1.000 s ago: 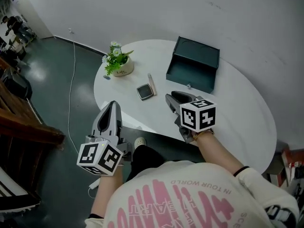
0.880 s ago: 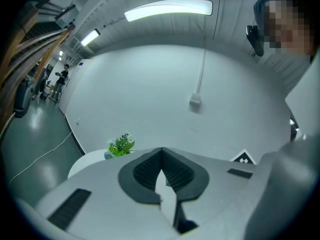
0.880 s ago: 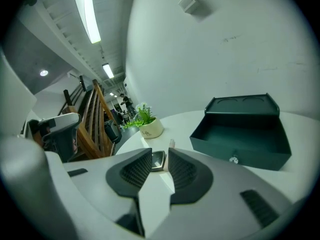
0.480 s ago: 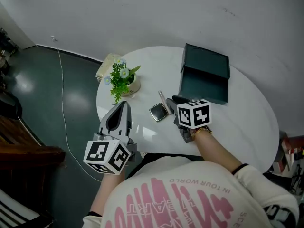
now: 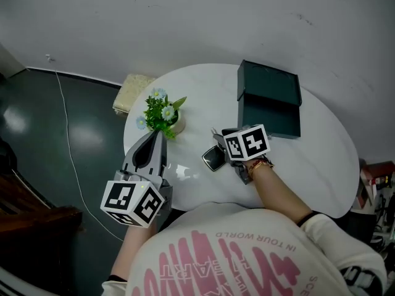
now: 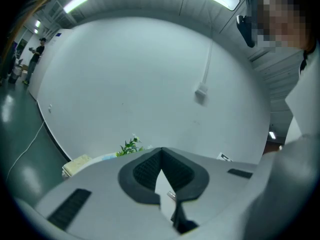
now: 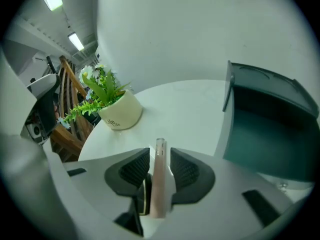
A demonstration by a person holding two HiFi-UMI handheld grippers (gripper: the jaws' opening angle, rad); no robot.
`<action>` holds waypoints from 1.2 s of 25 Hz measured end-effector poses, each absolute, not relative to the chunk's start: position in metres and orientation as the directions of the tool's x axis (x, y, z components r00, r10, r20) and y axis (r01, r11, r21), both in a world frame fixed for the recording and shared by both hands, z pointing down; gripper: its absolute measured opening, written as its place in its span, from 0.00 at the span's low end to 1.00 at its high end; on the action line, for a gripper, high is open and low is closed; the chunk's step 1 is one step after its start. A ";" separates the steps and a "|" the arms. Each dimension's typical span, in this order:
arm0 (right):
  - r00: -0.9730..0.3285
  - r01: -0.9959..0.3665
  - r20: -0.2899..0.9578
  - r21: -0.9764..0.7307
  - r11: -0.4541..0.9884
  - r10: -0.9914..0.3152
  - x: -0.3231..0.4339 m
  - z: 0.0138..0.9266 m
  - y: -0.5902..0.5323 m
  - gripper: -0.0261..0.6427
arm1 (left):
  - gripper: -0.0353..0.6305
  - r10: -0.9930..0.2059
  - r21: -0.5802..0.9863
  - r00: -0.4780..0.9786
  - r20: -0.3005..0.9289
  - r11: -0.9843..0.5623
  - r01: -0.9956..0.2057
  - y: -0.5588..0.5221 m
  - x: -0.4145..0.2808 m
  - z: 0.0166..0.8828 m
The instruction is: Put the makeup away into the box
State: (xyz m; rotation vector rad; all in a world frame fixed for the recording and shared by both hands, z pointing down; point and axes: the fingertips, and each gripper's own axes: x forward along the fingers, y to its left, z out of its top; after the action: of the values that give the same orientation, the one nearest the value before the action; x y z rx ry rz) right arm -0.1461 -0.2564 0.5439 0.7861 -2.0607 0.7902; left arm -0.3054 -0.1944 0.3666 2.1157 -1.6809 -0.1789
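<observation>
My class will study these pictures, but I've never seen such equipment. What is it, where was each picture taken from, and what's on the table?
No robot: a person holds a two-fingered gripper in each hand; the patterned cubes are part of them. One picture comes from a camera on the person's head, looking down; the other two from cameras riding on each gripper. On the white table stand a potted plant and an open dark box; a compact and a slim pink tube lie nearby. The right gripper has just been opening; its fingers stand either side of the tube without pressing it. The left gripper is shut and empty.
</observation>
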 end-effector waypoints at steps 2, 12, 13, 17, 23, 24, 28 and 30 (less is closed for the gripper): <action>-0.482 -0.741 0.843 -0.247 0.625 -0.239 -0.150 0.552 -0.256 0.23 | 0.06 -0.950 0.413 0.265 0.164 -0.178 -0.893 -0.202 -0.312 0.368; -0.398 -0.754 0.890 -0.179 0.632 -0.224 -0.147 0.563 -0.258 0.14 | 0.06 -0.938 0.423 0.321 0.134 -0.239 -0.874 -0.219 -0.317 0.365; -0.402 -0.752 0.886 -0.177 0.635 -0.230 -0.147 0.561 -0.258 0.14 | 0.06 -0.935 0.421 0.331 0.130 -0.250 -0.872 -0.221 -0.314 0.364; -0.459 -0.756 0.839 -0.194 0.625 -0.294 -0.145 0.537 -0.264 0.14 | 0.06 -0.916 0.418 0.380 0.125 -0.299 -0.858 -0.227 -0.297 0.362; -0.541 -0.797 0.715 -0.266 0.542 -0.444 -0.129 0.481 -0.278 0.14 | 0.06 -0.868 0.417 0.479 0.130 -0.391 -0.821 -0.231 -0.262 0.363; -0.545 -0.801 0.695 -0.267 0.536 -0.468 -0.126 0.472 -0.280 0.14 | 0.06 -0.859 0.423 0.495 0.132 -0.403 -0.811 -0.232 -0.256 0.364; -0.551 -0.812 0.648 -0.273 0.515 -0.526 -0.110 0.447 -0.276 0.13 | 0.06 -0.832 0.451 0.536 0.142 -0.428 -0.783 -0.232 -0.234 0.374; -0.539 -0.821 0.653 -0.265 0.506 -0.532 -0.096 0.444 -0.269 0.13 | 0.06 -0.827 0.465 0.544 0.143 -0.429 -0.775 -0.229 -0.225 0.378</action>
State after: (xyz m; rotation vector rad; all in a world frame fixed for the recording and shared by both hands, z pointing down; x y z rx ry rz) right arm -0.0963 -0.2687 0.4440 1.1069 -2.2551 0.7729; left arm -0.2248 -0.2291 0.3779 2.3022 -1.2953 -0.1451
